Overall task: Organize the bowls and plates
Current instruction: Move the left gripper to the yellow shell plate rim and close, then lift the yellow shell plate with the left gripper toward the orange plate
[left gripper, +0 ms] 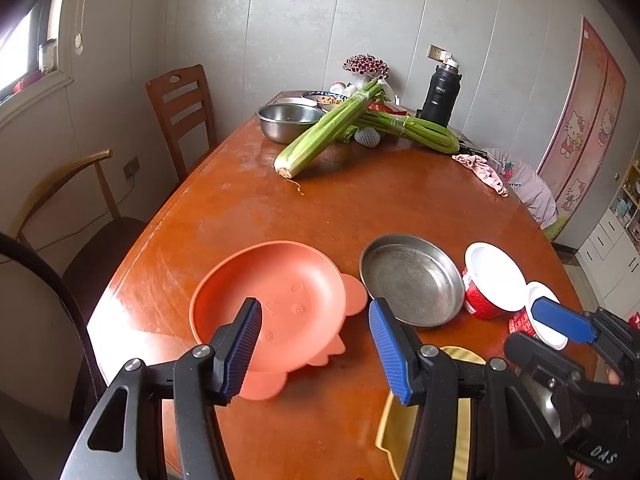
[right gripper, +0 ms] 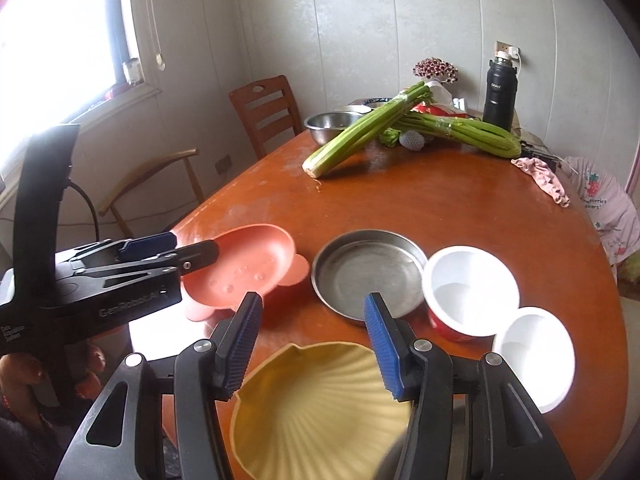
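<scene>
A salmon-pink animal-shaped plate [left gripper: 288, 292] lies on the wooden table [left gripper: 248, 216], with a shallow steel plate [left gripper: 412, 280] to its right. My left gripper [left gripper: 316, 346] hovers open above the pink plate's near edge, its left finger over the plate and nothing between the pads. Two red bowls with white insides [right gripper: 468, 284] [right gripper: 532, 348] sit right of the steel plate [right gripper: 368, 268]. My right gripper [right gripper: 314, 346] is open above a yellow shell-shaped plate [right gripper: 320, 408] at the table's near edge, without touching it. In the right wrist view my left gripper [right gripper: 196, 249] reaches over the pink plate [right gripper: 248, 264].
Two celery bunches [left gripper: 332, 128], a steel mixing bowl [left gripper: 286, 120], a black thermos [left gripper: 440, 96] and dishes crowd the far end. A pink cloth [left gripper: 484, 172] lies at the right edge. Two chairs [left gripper: 182, 112] stand along the left side.
</scene>
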The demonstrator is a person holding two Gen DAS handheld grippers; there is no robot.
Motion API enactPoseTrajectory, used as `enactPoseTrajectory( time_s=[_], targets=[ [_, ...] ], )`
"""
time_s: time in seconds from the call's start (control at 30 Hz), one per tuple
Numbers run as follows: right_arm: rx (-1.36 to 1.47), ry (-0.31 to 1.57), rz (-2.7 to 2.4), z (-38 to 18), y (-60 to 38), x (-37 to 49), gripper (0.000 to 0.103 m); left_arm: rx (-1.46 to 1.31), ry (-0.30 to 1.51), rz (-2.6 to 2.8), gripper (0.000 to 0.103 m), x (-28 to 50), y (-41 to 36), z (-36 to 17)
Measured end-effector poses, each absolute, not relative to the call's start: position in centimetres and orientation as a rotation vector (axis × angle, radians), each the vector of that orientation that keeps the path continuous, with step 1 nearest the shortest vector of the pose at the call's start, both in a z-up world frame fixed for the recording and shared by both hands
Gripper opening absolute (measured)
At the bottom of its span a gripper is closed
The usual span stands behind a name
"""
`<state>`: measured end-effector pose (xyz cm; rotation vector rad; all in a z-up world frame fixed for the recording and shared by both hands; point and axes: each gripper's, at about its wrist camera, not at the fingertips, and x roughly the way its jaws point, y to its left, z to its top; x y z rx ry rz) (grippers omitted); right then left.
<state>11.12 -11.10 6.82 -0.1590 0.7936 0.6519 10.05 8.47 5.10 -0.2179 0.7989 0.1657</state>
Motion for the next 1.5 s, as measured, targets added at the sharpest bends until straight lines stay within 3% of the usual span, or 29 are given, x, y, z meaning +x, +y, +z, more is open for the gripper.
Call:
enactPoseTrajectory(
  time_s=[1.5],
  targets=[
    [-0.286,1.068,0.703,-1.8,-13.7,15.6,0.055,-0.347,1.111,0.132,0.056,6.9,1.2,-4.1]
  ],
)
